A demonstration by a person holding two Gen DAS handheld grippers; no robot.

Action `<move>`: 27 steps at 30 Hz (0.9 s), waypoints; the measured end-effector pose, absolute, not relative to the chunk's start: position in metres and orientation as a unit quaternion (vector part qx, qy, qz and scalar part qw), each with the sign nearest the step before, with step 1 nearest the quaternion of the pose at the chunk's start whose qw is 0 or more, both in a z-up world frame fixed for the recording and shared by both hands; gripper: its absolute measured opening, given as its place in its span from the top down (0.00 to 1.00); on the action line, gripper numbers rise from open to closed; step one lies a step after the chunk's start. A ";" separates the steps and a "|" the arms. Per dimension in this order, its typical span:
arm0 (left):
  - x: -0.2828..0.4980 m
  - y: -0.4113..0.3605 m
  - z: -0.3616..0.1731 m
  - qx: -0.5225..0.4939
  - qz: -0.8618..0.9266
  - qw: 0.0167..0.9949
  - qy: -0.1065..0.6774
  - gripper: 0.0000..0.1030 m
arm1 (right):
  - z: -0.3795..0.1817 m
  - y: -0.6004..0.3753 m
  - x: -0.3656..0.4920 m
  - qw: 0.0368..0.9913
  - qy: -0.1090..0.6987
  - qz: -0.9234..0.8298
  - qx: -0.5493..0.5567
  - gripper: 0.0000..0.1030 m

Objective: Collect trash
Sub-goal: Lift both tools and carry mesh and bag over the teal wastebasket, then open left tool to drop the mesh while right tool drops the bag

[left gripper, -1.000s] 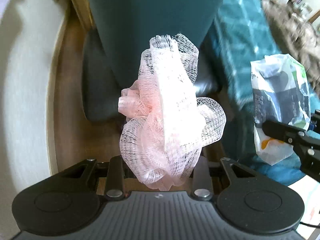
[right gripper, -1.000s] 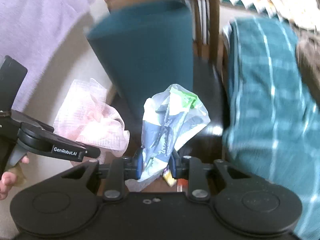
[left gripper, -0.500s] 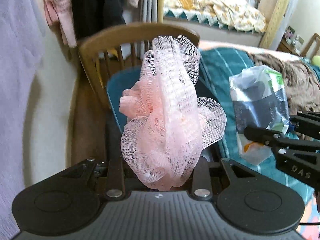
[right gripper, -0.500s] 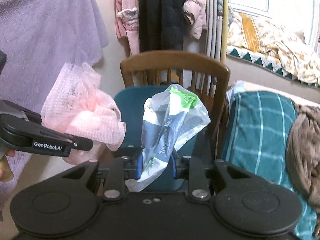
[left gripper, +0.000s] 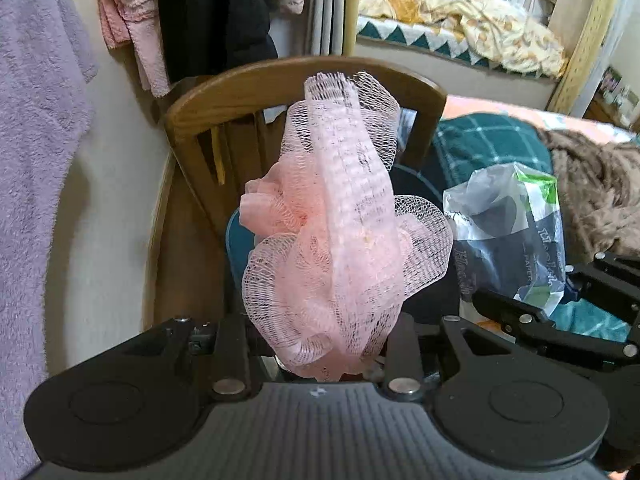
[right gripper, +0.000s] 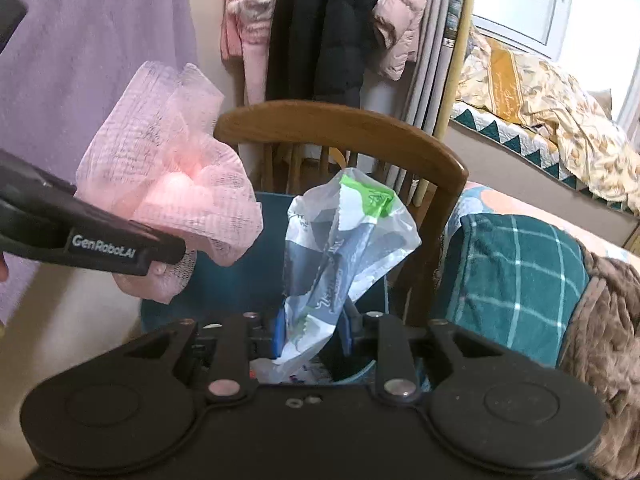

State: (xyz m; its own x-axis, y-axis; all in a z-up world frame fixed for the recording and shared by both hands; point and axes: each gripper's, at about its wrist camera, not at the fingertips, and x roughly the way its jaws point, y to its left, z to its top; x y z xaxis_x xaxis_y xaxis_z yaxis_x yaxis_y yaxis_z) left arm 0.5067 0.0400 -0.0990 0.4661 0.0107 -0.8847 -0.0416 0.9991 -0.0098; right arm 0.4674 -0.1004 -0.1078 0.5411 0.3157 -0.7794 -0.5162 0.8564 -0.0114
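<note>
**Kid:** What is the left tool (left gripper: 320,344) holding?

**Helper:** It is squeezed shut on a pink net puff (left gripper: 340,232). The puff sticks up from the tool, up in the air.

**Kid:** And the right tool (right gripper: 312,336)?

**Helper:** It is pinched shut on a crinkly plastic bag (right gripper: 344,248) with a green patch. The bag is also in the air, just beside the puff.

**Kid:** Is anything inside the bag?

**Helper:** It looks crumpled. I cannot tell what is in it.

**Kid:** What is behind them?

**Helper:** A wooden chair (right gripper: 344,124) with a blue cushion (right gripper: 224,280). Past it, coats (right gripper: 320,24) hang on the wall. A bed (left gripper: 492,144) with a green blanket is to the right.

**Kid:** Is the job done?

**Helper:** I think two pieces are picked up. I see no trash bin, so they still need dropping somewhere.
</note>
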 end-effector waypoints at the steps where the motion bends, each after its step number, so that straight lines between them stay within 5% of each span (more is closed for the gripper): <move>1: 0.511 0.037 -0.106 -0.008 0.015 0.854 0.520 0.69 | -0.112 -0.100 0.471 0.867 0.418 0.242 -0.122 0.75; 17: 0.546 0.017 -0.179 0.007 0.024 0.804 0.594 0.69 | -0.162 -0.092 0.493 0.845 0.470 0.228 -0.116 0.74; 27: 0.547 0.013 -0.205 0.030 0.033 0.782 0.622 0.63 | -0.174 -0.091 0.497 0.843 0.482 0.211 -0.115 0.62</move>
State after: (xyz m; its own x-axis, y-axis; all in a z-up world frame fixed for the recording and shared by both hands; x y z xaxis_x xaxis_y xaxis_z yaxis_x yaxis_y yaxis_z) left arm 0.5470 0.0131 -0.2045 0.2240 0.0881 -0.9706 -0.0141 0.9961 0.0872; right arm 0.4970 -0.0913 -0.1741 0.4463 0.2446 -0.8608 -0.4655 0.8850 0.0101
